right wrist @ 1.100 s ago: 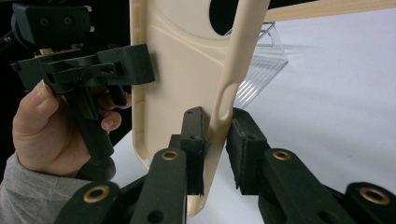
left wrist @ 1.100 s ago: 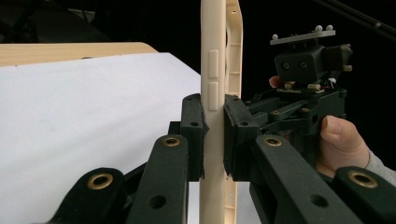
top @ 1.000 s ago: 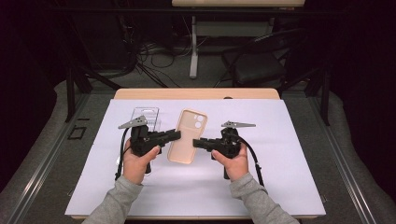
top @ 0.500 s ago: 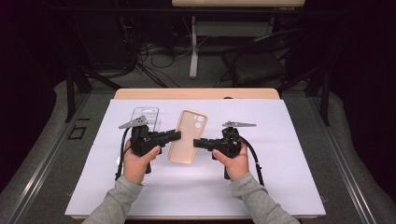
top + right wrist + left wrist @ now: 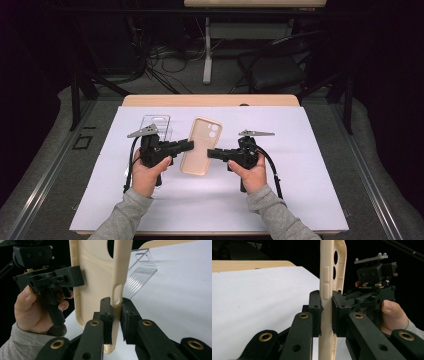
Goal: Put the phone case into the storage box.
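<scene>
The beige soft-plastic phone case [image 5: 201,146] hangs above the white sheet [image 5: 300,190], each long edge pinched; left gripper [image 5: 326,312] and right gripper [image 5: 116,315] clamp opposite sides (probably steadying it); clear plastic packaging [image 5: 140,275] lies behind.

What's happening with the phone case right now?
Left gripper and right gripper both shut on the beige rubbery phone case. Case held off the white table. Clear plastic package behind, not blocking.
</scene>
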